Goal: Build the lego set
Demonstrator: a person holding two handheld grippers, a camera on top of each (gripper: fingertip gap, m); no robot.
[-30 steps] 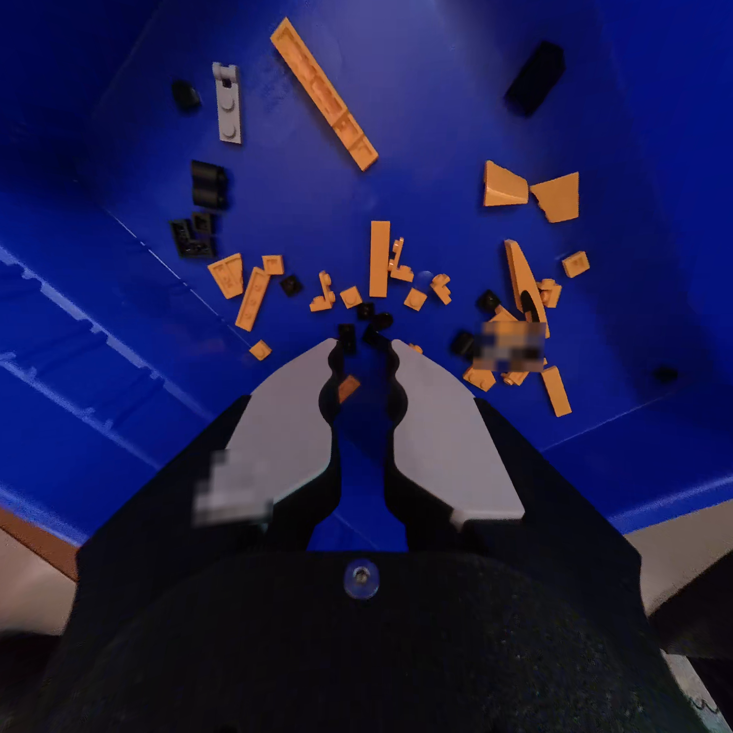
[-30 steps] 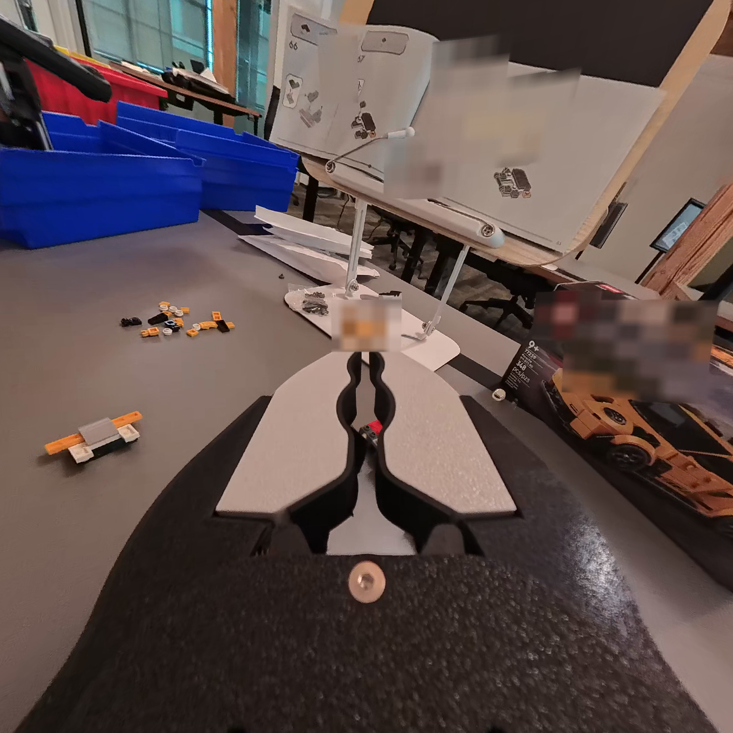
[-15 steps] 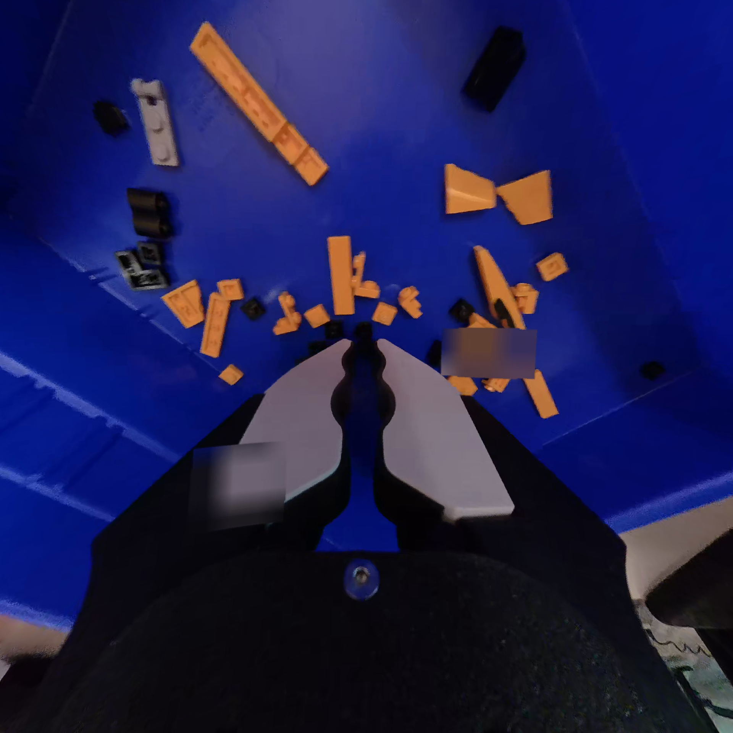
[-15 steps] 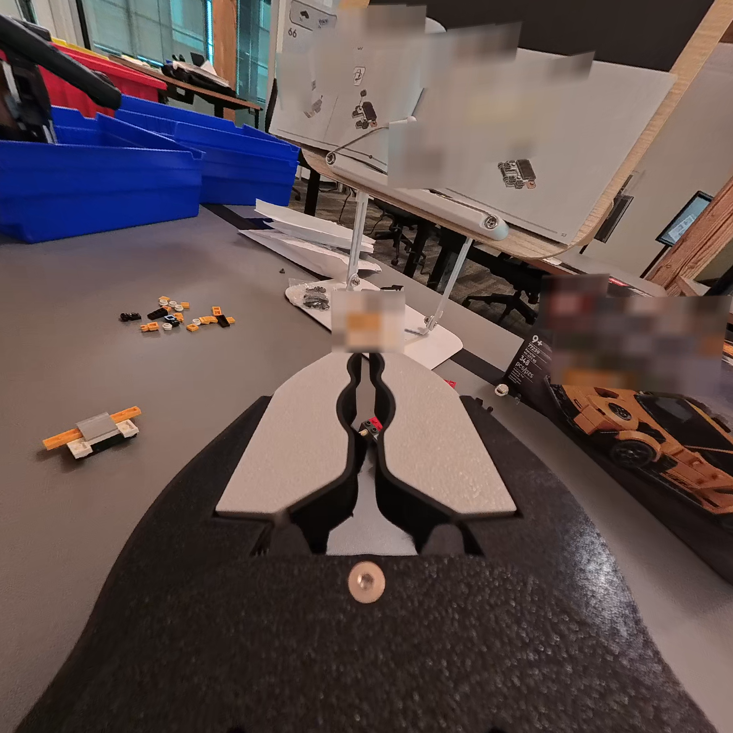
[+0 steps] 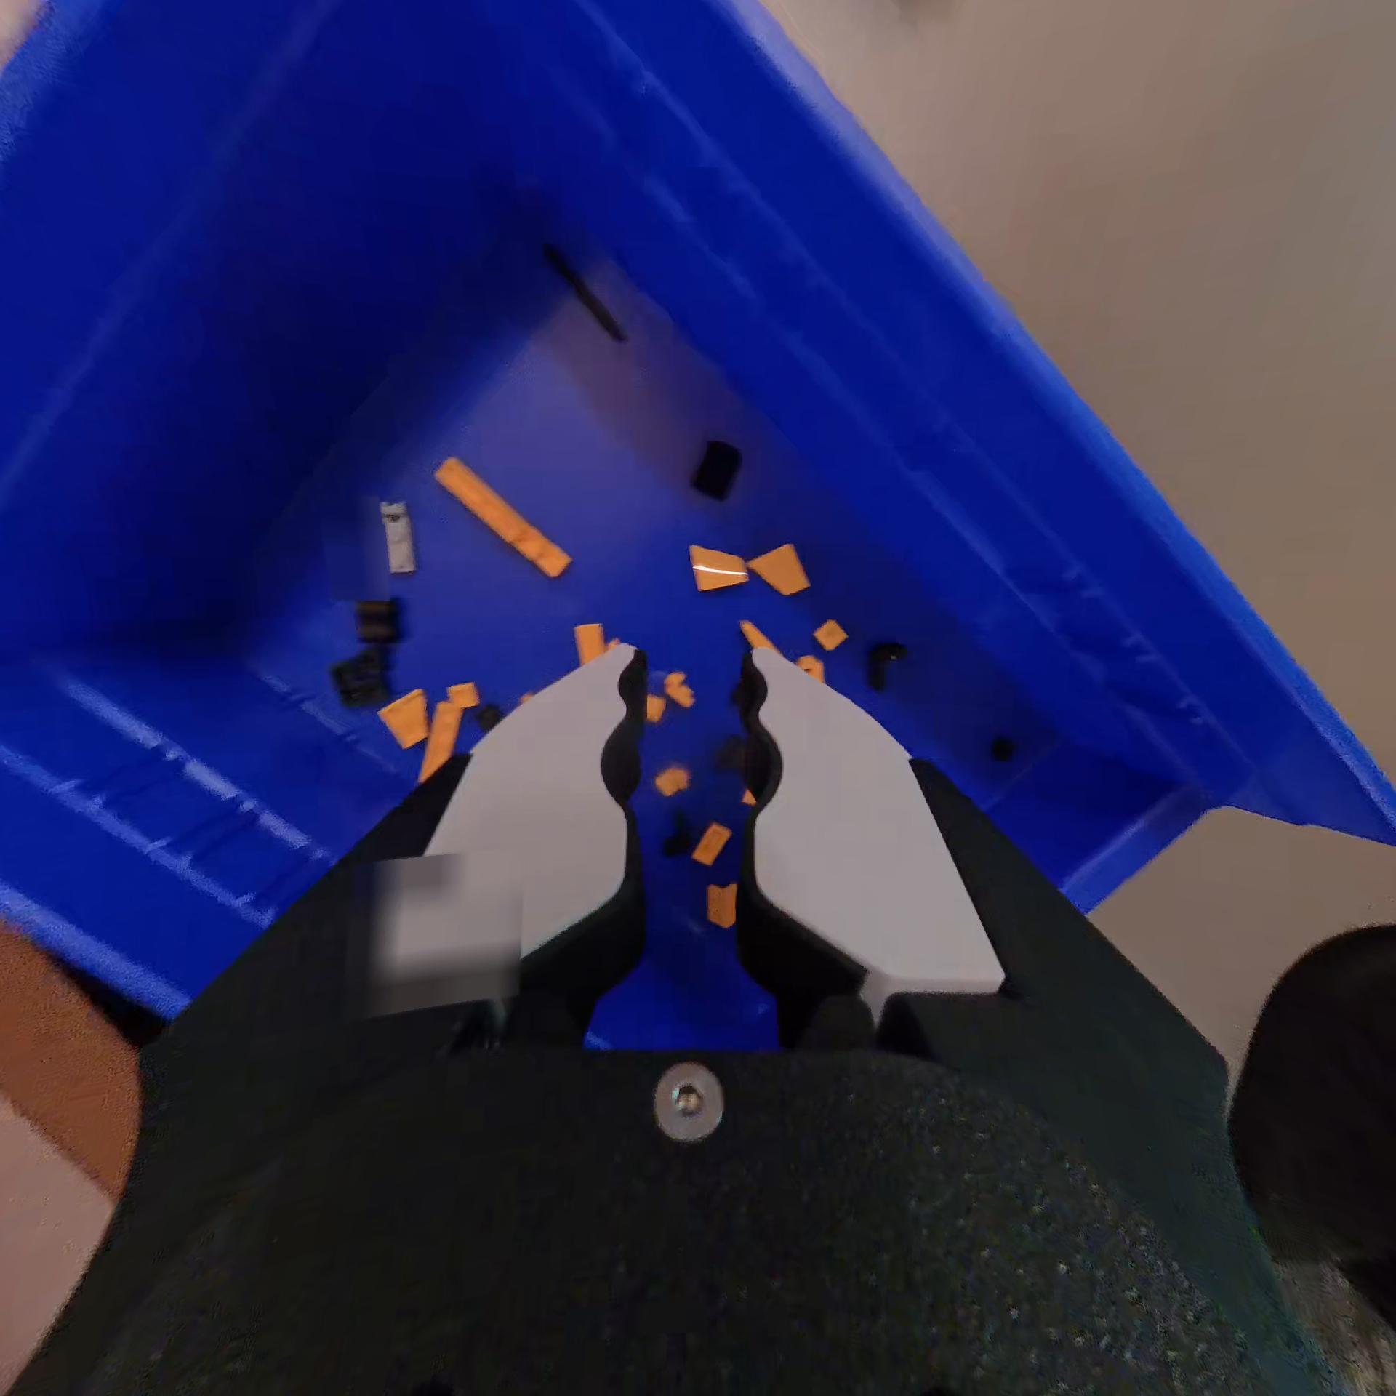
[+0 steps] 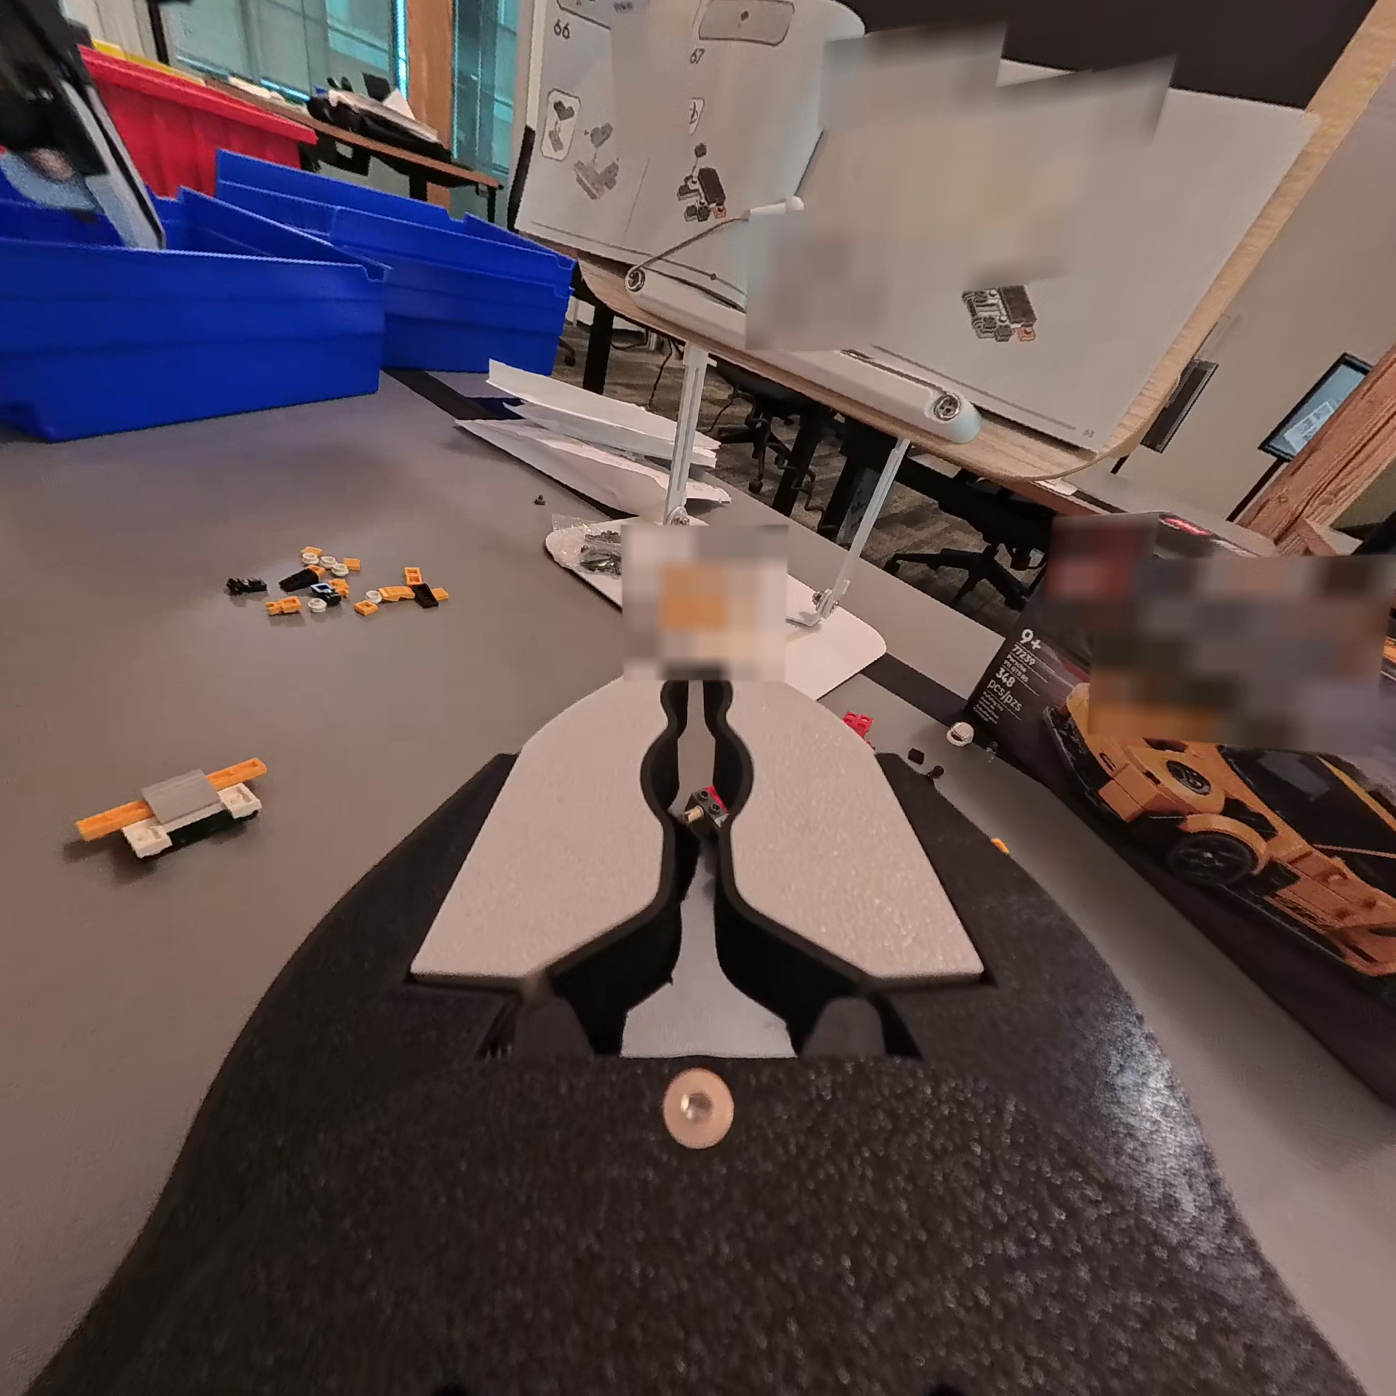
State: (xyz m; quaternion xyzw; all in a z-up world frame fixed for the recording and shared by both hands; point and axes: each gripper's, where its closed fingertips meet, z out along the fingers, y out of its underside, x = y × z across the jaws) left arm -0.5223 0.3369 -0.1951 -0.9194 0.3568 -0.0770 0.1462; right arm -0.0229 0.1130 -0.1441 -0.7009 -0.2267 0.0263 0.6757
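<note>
My left gripper [image 5: 691,665] is open and empty, held above a blue bin [image 5: 831,302]. On the bin floor lie several loose orange pieces, among them a long orange plate [image 5: 502,517] and two orange wedges [image 5: 748,568], plus a grey plate [image 5: 398,536] and a black brick [image 5: 715,468]. My right gripper [image 6: 686,691] hovers over the grey table [image 6: 378,755], shut on a small lego assembly. A mosaic patch hides most of the assembly; a black and red bit [image 6: 702,812] shows between the fingers. A small orange, grey and white build [image 6: 177,808] lies to the left.
Loose small pieces [image 6: 340,585] lie farther back on the left. Blue bins [image 6: 189,325] stand at the back left. An instruction booklet on a stand [image 6: 680,151] is straight ahead, with paper bags [image 6: 604,446] beside it. The set's box [image 6: 1209,793] lies on the right, with red pieces [image 6: 860,721] near it. The grippers' ends are close to 55 centimeters from one another. My left tips are roughly 8 centimeters from the long orange plate [image 5: 502,517].
My left gripper has risen from the bin floor and its jaws, nearly together half a second ago, have opened wide. My right gripper has tilted slightly and stays shut.
</note>
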